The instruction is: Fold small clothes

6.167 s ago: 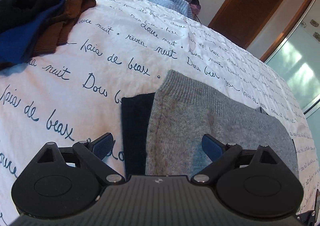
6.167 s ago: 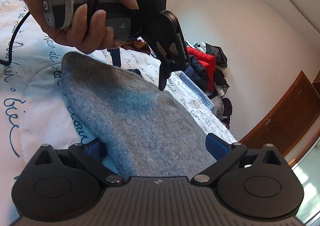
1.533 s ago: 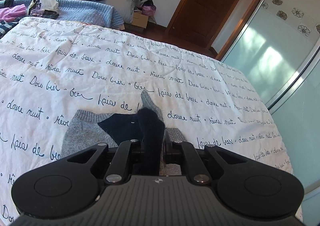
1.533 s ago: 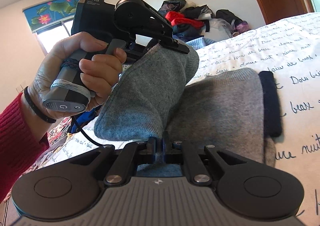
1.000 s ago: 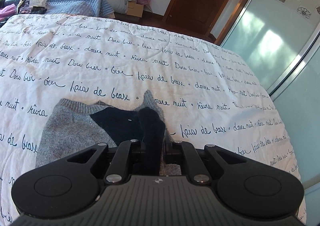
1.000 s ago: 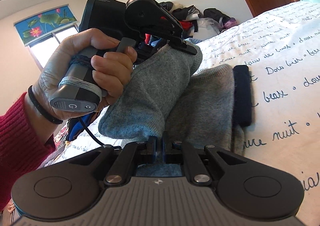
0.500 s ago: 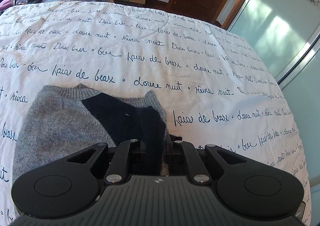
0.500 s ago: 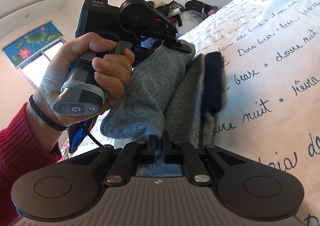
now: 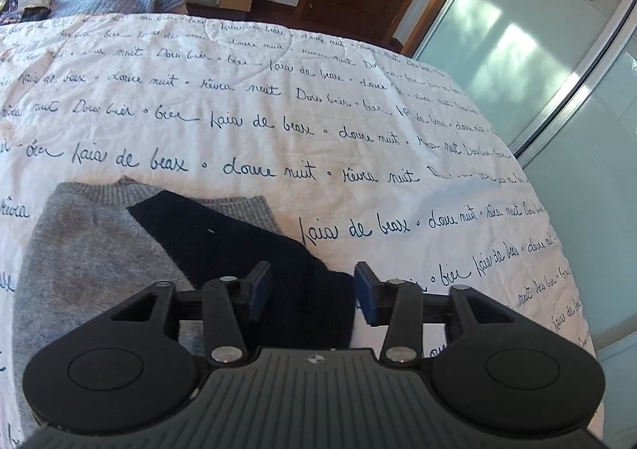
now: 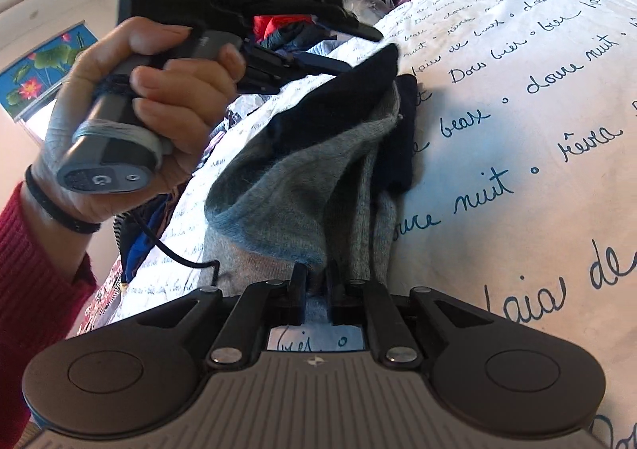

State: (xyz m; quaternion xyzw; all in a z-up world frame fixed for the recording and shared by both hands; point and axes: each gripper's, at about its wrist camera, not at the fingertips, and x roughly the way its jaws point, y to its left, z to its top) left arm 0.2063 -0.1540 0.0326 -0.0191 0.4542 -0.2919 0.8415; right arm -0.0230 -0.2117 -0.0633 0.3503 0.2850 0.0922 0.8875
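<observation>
- Left wrist view: jaws spread on the left gripper (image 9: 312,291), with the dark navy fold of the sweater (image 9: 111,250) lying loose between the blue pads (image 9: 260,287) — not pinched. The grey-and-navy knit sits on the lettered bedspread (image 9: 398,122); its near edge is cut off behind the gripper body.
- Right wrist view: the right gripper (image 10: 316,299) has its jaws pressed onto a bunched grey fold. The left hand (image 10: 151,118) holds the other gripper above the lifted navy corner; its fingertips are hard to make out.

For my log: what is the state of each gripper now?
Left gripper: open, holding nothing.
Right gripper: closed on the grey garment.
</observation>
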